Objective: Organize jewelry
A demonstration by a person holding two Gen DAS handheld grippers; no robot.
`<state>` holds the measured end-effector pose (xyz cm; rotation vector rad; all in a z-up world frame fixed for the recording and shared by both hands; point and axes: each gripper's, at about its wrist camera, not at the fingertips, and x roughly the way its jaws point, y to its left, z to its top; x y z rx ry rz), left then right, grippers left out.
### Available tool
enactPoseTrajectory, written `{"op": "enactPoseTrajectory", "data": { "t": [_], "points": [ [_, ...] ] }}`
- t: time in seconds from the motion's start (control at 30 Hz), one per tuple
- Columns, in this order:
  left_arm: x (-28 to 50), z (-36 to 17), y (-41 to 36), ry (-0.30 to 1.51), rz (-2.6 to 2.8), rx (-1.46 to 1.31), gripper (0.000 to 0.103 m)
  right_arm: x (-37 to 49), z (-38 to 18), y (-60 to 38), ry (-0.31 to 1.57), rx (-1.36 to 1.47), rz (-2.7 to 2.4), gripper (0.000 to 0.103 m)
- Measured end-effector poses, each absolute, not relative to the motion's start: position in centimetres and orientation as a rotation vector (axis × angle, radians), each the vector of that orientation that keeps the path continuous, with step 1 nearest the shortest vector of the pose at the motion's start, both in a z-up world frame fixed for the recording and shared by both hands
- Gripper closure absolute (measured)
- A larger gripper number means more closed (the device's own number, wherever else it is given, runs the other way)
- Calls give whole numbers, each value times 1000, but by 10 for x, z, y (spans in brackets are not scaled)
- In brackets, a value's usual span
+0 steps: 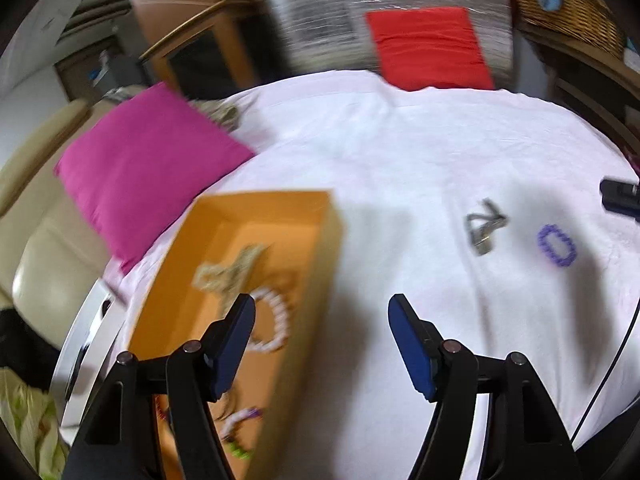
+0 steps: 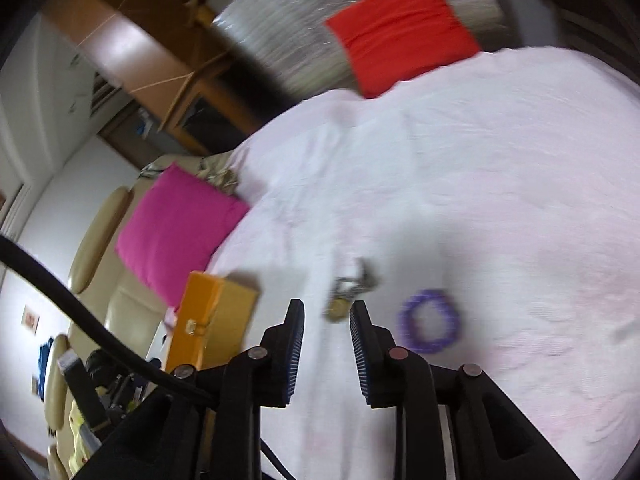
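An orange box (image 1: 320, 216) lies open on the white bedsheet and holds a pale chain necklace (image 1: 232, 268), a white bead bracelet (image 1: 280, 320) and small pieces near its front. My left gripper (image 1: 322, 304) is open and empty, above the box's right wall. A silver chain with a pendant (image 1: 484, 226) and a purple bead bracelet (image 1: 556, 246) lie on the sheet to the right. In the right wrist view my right gripper (image 2: 326, 308) is open and empty, just short of the silver chain (image 2: 352, 288), with the purple bracelet (image 2: 430, 320) to its right and the box (image 2: 212, 320) to its left.
A pink pillow (image 1: 148, 164) lies at the bed's left edge and a red pillow (image 1: 428, 48) at its far side. A cream armchair (image 1: 36, 240) stands left of the bed. The other gripper's black tip (image 1: 620, 196) shows at the right edge.
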<state>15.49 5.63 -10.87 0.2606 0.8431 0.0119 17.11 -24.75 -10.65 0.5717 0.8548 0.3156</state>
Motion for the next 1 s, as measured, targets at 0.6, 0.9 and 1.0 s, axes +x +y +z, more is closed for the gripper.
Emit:
{"op": "enactPoseTrajectory", "data": {
  "t": [0.6, 0.9, 1.0],
  "points": [
    [216, -176, -27, 971, -94, 260, 33, 181, -152, -286, 1005, 530, 271, 77],
    [212, -168, -24, 935, -108, 278, 33, 190, -163, -270, 1044, 518, 242, 75],
    [212, -166, -21, 924, -109, 279, 31, 194, -167, -265, 1058, 523, 235, 67]
  ]
}}
